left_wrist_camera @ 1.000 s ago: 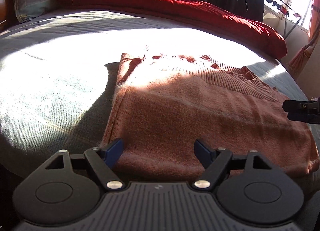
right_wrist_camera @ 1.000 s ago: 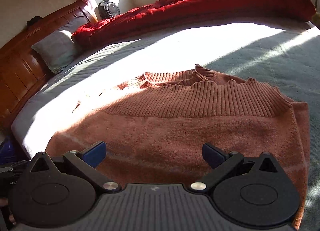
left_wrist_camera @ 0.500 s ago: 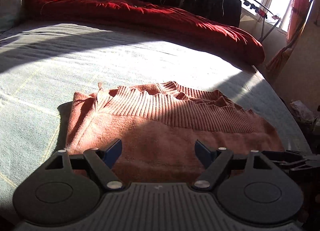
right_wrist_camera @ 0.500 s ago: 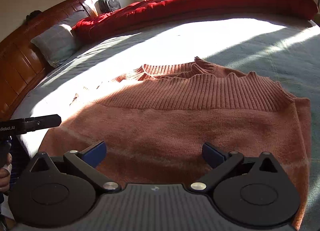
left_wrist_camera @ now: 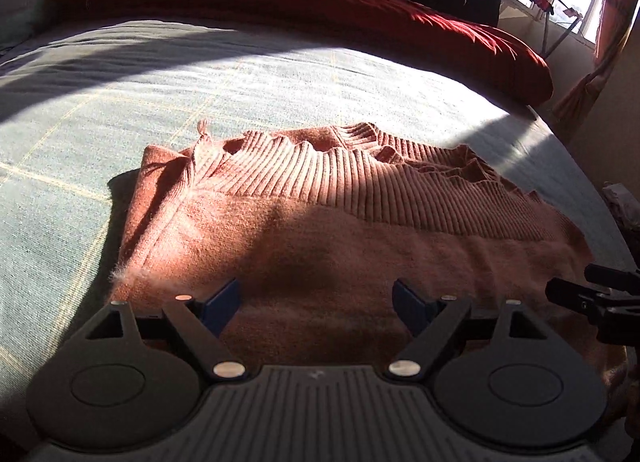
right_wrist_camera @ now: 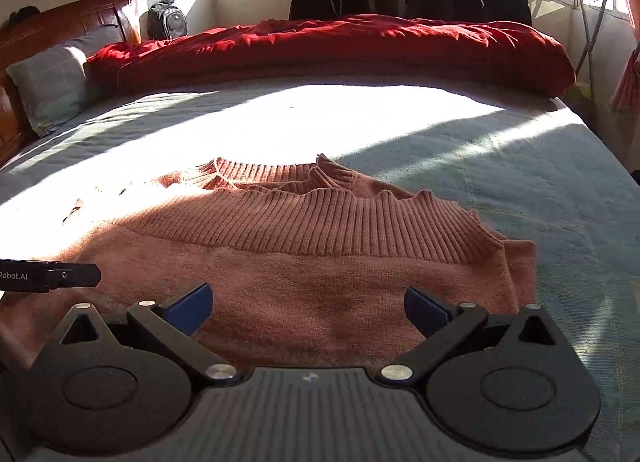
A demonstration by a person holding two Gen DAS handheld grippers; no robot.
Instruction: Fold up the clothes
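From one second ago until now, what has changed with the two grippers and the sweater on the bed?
Both views swung: the left gripper turned right toward the window, the right gripper tilted up and squared to the red duvet. Nothing was gripped or released. Both remain open above the near edge of the folded rust-orange sweater, which lies unmoved on the bedspread.

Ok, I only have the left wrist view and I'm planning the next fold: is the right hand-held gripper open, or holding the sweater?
Observer: Open. The right hand-held gripper has nothing between its fingers; the sweater lies beyond them.
Operator: Is the sweater's right edge tidy?
Observer: Not quite: plain knit pokes out past the ribbed band there.
Operator: What's at the bed's head?
Observer: A wooden headboard behind a grey pillow.
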